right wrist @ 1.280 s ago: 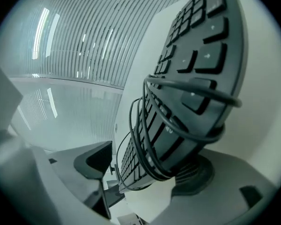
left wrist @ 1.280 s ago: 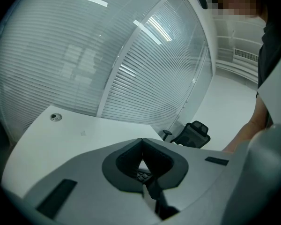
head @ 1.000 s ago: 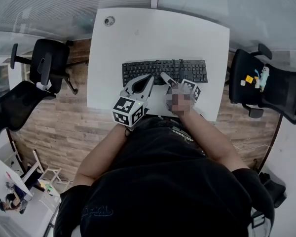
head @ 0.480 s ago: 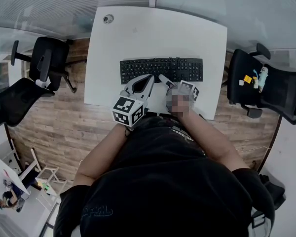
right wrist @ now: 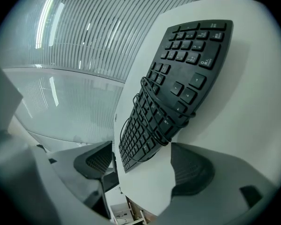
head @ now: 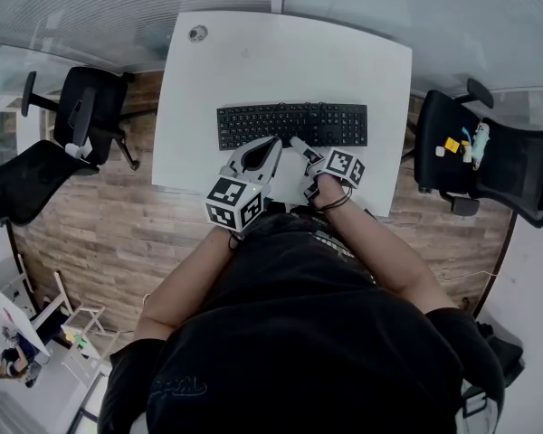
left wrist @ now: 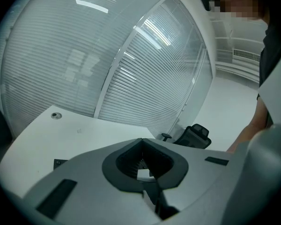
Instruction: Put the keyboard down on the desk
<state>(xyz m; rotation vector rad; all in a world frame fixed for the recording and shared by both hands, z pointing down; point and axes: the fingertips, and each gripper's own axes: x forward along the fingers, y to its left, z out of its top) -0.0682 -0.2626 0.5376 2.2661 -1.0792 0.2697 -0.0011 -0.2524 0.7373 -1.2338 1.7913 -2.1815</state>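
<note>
A black keyboard (head: 292, 124) lies flat on the white desk (head: 253, 61), across its middle. In the right gripper view the keyboard (right wrist: 178, 88) has its black cable (right wrist: 154, 121) wound round it. My right gripper (right wrist: 143, 165) stands open just short of the keyboard's near edge, over the desk's front, with nothing between its pads. In the head view the right gripper (head: 306, 152) is close to the keyboard's front edge. My left gripper (head: 271, 143) sits beside it to the left, its jaws shut and holding nothing (left wrist: 141, 142). A corner of the keyboard (left wrist: 60, 163) shows behind its fingers.
A round cable grommet (head: 197, 33) sits at the desk's far left corner. Black office chairs stand at the left (head: 90, 107) and right (head: 489, 156) of the desk on a wood floor. A glass wall with blinds (left wrist: 145, 69) runs behind the desk.
The view has drifted slightly. The keyboard stays flat on the desk, and both grippers hold their places at its front edge.
</note>
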